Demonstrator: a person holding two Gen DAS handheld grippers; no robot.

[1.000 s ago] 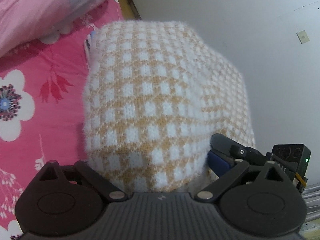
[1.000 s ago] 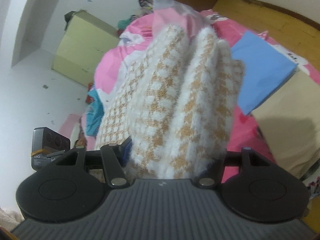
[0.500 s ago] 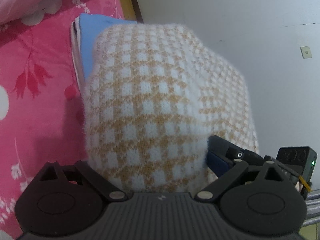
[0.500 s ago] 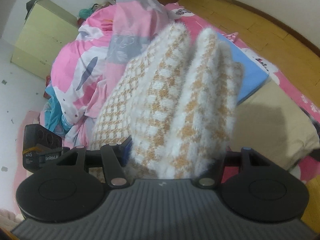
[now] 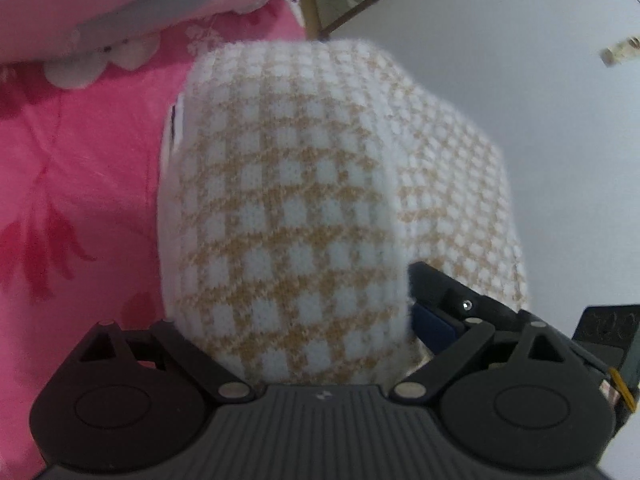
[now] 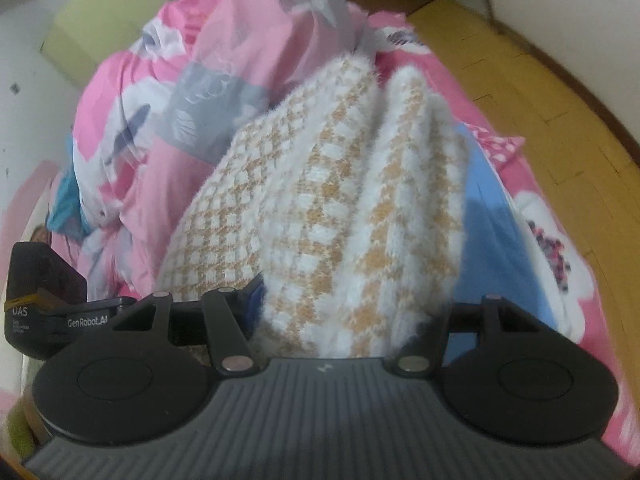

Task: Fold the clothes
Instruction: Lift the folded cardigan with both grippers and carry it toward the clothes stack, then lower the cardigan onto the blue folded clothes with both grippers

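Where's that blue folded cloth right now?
In the right wrist view, the blue cloth lies on the pink flowered bed, right of the fuzzy checked sweater bunched in the right gripper, which covers its left part.

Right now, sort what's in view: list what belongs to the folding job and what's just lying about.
Part of the job:
- checked knit sweater, bunched up
- left claw and right claw, both shut on the sweater

Lying about:
- pink floral bedsheet
- pink and grey quilt
- blue folded cloth
- green cabinet

White-and-tan checked fuzzy sweater (image 5: pixel 288 216), pink floral bedsheet (image 5: pixel 80 184), folded blue cloth (image 6: pixel 496 240), pink-grey quilt (image 6: pixel 208 80)
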